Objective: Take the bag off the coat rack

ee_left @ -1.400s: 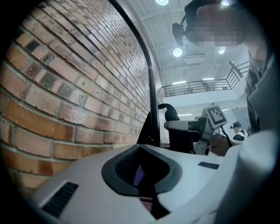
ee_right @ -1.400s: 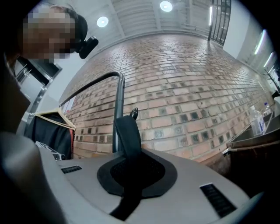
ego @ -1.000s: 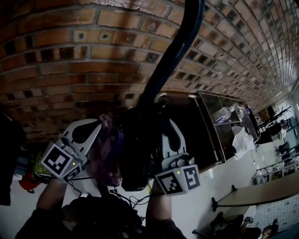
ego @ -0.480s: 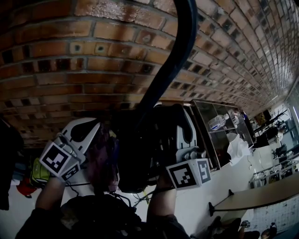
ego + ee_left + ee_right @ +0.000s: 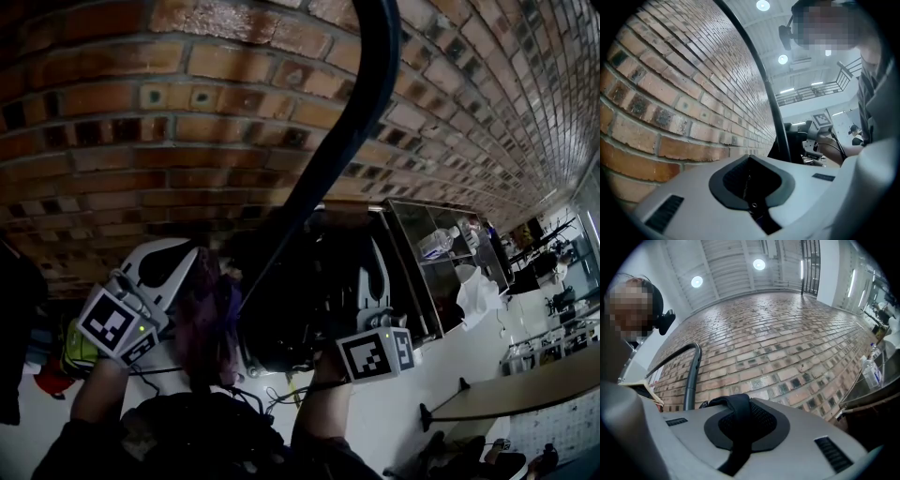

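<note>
**Operator:** How many things are in front of me?

**Spotter:** There is one rack [image 5: 352,131], a single black tube curving up across the brick wall [image 5: 141,122]. There is one bag [image 5: 286,323]. You also have your two grippers, one on each side of the rack's lower end.

**Operator:** Where is the bag?

**Spotter:** It hangs at the foot of the rack's tube, pressed against it, between your two grippers.

**Operator:** What does it look like?

**Spotter:** It is black and bulky, and in the shade you can make out little of its shape. One flat black strap [image 5: 737,405] rises from it. One purple cloth [image 5: 211,314] sits just left of the rack's foot, touching the bag. I cannot tell whether it belongs to the bag.

**Operator:** And my jaws?

**Spotter:** Your right gripper [image 5: 740,425] is clamped on the strap. The strap runs up between the pads and folds over their tips, with the rack just to its left. Your left gripper [image 5: 751,187] has its jaws drawn together to a thin slit. Something dark and thin sits in that slit, too small to name.

**Operator:** Is there anything else?

**Spotter:** There is one shelf unit [image 5: 417,281] to the right of the rack, with a bottle [image 5: 437,244] on it.
</note>
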Motion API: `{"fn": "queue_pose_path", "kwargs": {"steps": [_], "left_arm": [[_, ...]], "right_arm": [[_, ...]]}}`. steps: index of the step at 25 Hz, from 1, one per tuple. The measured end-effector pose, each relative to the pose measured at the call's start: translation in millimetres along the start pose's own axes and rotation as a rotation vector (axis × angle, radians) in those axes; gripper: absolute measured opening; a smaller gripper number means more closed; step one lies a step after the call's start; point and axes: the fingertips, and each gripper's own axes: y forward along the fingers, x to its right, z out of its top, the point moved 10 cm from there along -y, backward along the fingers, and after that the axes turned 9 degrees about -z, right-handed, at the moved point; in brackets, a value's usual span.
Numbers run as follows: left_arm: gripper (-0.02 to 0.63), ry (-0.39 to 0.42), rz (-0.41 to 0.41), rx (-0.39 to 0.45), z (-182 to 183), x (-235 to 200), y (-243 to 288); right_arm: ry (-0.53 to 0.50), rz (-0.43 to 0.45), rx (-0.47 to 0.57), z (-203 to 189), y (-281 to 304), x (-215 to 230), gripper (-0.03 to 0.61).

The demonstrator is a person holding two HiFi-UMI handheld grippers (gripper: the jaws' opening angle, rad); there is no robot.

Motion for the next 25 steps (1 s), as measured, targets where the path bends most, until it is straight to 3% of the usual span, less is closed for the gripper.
{"fn": "queue_pose_path", "kwargs": {"steps": [9,16,25], "left_arm": [[0.012,-0.008,-0.049,0.000,-5,24,-16],[0.012,-0.028,-0.091,0.013,-6,56,-57],[0.012,-0.066,-0.142,0.004,-12,102,-119]], "right_arm": [[-0.063,-0.022,0.047,-4,-61,-3,0.041],[-0.077,-0.036,0.032,-8,-121,-33,0.041],[-0.060,-0.128,0.029,-7,-198,-63,0.041]]}}
